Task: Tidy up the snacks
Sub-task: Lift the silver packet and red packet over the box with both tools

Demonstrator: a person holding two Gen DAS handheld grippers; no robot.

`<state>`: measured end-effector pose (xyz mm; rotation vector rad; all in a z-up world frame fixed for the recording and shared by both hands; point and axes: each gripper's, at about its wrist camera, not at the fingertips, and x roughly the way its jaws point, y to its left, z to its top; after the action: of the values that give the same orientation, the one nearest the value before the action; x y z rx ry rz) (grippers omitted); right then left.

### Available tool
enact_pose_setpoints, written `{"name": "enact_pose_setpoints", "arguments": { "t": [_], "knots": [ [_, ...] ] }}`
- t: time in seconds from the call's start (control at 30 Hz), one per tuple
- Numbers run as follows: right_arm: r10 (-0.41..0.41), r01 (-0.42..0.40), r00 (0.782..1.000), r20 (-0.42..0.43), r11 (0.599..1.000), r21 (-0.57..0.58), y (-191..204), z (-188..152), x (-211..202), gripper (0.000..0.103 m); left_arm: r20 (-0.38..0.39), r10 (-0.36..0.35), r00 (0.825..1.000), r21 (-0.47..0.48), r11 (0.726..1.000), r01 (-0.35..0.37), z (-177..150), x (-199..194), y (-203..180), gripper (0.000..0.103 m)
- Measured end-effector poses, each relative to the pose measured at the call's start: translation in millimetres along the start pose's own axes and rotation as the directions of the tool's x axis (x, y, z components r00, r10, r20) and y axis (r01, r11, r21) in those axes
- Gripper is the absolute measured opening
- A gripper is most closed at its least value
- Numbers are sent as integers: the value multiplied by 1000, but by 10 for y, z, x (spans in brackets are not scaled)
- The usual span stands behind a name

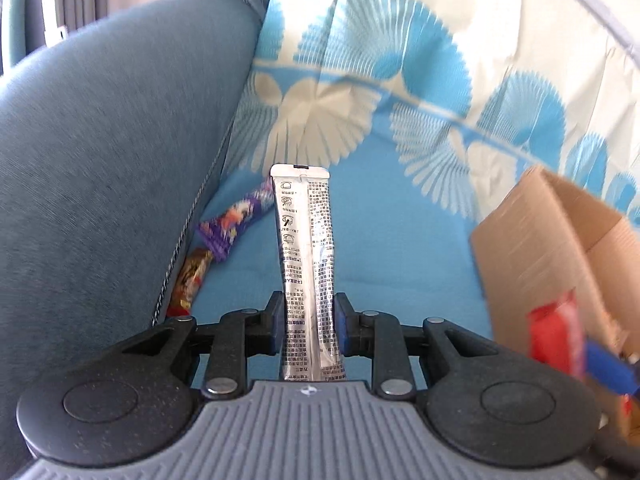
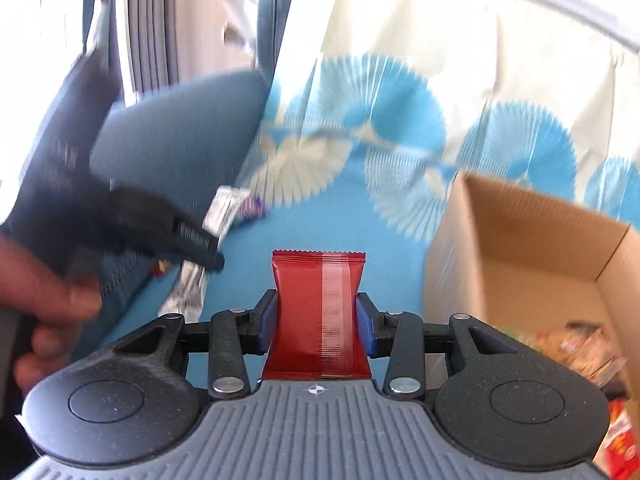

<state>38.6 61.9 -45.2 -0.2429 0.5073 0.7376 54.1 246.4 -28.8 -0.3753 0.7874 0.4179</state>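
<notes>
My left gripper [image 1: 308, 322] is shut on a long silver stick packet [image 1: 306, 248] and holds it upright over the blue patterned sofa cover [image 1: 400, 240]. My right gripper [image 2: 317, 320] is shut on a red snack packet [image 2: 318, 312]. A cardboard box [image 2: 520, 248] stands to the right, with several snack packs [image 2: 588, 352] inside. In the left wrist view the box [image 1: 540, 248] is at the right, with the blurred red packet [image 1: 554, 336] in front of it. A purple snack [image 1: 240, 218] and a red-gold candy [image 1: 192, 276] lie by the sofa arm.
The blue-grey sofa arm [image 1: 112, 152] rises on the left. The patterned cover runs up the sofa back [image 1: 440, 40]. In the right wrist view the left gripper [image 2: 160, 220] and a hand [image 2: 44, 312] show at the left, blurred.
</notes>
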Motion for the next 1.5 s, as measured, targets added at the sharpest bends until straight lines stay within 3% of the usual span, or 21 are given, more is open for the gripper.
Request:
{"name": "enact_pose_setpoints", "arguments": {
  "t": [0.17, 0.3, 0.4, 0.63, 0.93, 1.23, 1.5],
  "knots": [
    [-5, -1, 991, 134, 999, 47, -343, 284, -475, 42, 122, -22, 992, 6, 1000, 21, 13, -319, -99, 28],
    [-34, 25, 968, 247, 999, 39, -775, 367, -921, 42, 212, -53, 976, 1, 999, 54, -22, -621, -204, 28],
    [-84, 82, 954, 287, 996, 20, -1133, 314, -1139, 42, 270, -88, 959, -3, 996, 93, -82, -844, -300, 28],
    [-216, 180, 949, 229, 969, 167, -1852, -5, -1262, 42, 336, -156, 929, 49, 988, 148, -188, -1129, -709, 28],
    [-294, 262, 929, 226, 951, 163, -2030, -130, -1368, 42, 323, -247, 913, 118, 968, 220, -188, -1049, -1206, 28],
    [-320, 288, 925, 203, 942, 173, -2103, -158, -1321, 42, 363, -372, 854, 186, 927, 325, -243, -1045, -1621, 28],
    [-312, 290, 930, 195, 948, 132, -2017, -125, -1219, 43, 329, -433, 839, 226, 899, 375, -298, -935, -1877, 28]
  ]
}}
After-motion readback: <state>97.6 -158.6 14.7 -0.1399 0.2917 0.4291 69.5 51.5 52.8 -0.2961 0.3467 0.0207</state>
